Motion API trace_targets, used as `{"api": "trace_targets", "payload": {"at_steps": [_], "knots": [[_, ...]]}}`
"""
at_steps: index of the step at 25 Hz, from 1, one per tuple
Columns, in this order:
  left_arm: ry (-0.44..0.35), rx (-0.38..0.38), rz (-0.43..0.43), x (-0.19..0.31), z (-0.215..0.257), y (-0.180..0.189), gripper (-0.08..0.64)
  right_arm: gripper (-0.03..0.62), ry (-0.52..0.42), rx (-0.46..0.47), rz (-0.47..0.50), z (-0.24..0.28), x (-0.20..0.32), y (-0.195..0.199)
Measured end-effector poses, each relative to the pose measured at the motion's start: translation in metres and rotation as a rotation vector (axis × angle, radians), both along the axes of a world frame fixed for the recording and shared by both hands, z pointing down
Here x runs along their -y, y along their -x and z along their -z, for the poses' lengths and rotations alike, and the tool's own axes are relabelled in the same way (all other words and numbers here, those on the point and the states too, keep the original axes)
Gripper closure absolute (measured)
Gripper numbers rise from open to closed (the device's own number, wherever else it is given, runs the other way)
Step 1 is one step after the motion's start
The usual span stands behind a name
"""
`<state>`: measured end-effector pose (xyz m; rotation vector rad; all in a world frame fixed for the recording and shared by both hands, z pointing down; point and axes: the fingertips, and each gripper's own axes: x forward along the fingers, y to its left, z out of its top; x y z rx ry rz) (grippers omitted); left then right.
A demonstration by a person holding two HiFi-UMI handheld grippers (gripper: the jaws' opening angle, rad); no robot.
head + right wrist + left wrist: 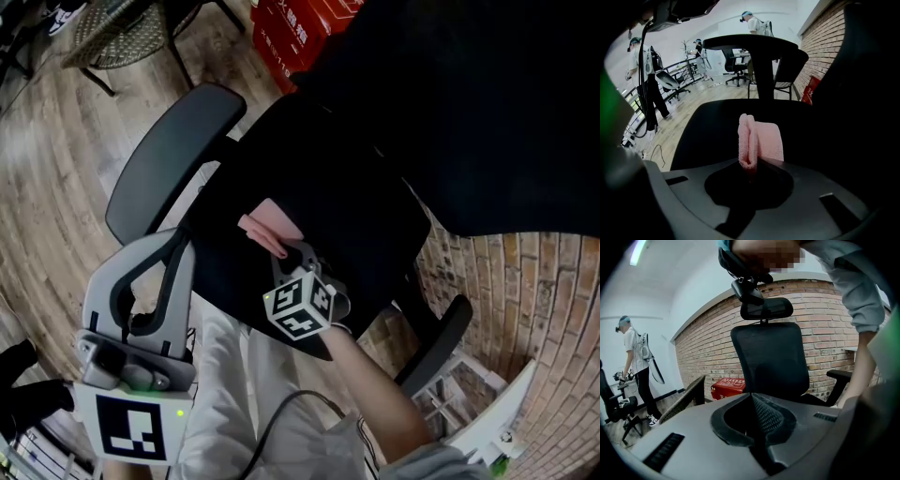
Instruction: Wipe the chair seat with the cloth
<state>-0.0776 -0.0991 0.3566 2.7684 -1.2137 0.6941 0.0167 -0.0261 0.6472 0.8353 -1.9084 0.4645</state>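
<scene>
A folded pink cloth (pixel 270 228) sticks out of my right gripper (pixel 289 251), which is shut on it over the black chair seat (pixel 366 216). In the right gripper view the cloth (pixel 761 142) stands up from the jaws of that gripper (pixel 750 165), with the seat (pixel 708 126) just beyond; I cannot tell whether cloth and seat touch. My left gripper (pixel 181 242) hangs off the seat's left edge, beside the grey armrest (pixel 173 155). In its own view the left gripper (pixel 755 420) is shut on nothing and faces the chair's backrest (pixel 771 357).
The backrest (pixel 487 112) fills the upper right and a second armrest (pixel 441 342) sits at the lower right. A red box (pixel 295 28) and a wicker chair (pixel 117 28) stand on the wooden floor beyond. A brick wall (pixel 825 324) runs behind. People stand far off (pixel 752 21).
</scene>
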Motion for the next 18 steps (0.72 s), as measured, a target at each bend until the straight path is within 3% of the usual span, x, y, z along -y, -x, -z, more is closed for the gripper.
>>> {"api": "trace_targets", "payload": {"at_steps": [8, 18], "knots": [[-0.001, 0.002, -0.031, -0.004, -0.001, -0.024, 0.541, 0.538, -0.021, -0.158, -0.147, -0.016, 0.016, -0.128], [0.001, 0.006, -0.047, -0.004, -0.005, -0.037, 0.541, 0.538, 0.006, -0.306, -0.49, -0.011, 0.031, -0.275]]}}
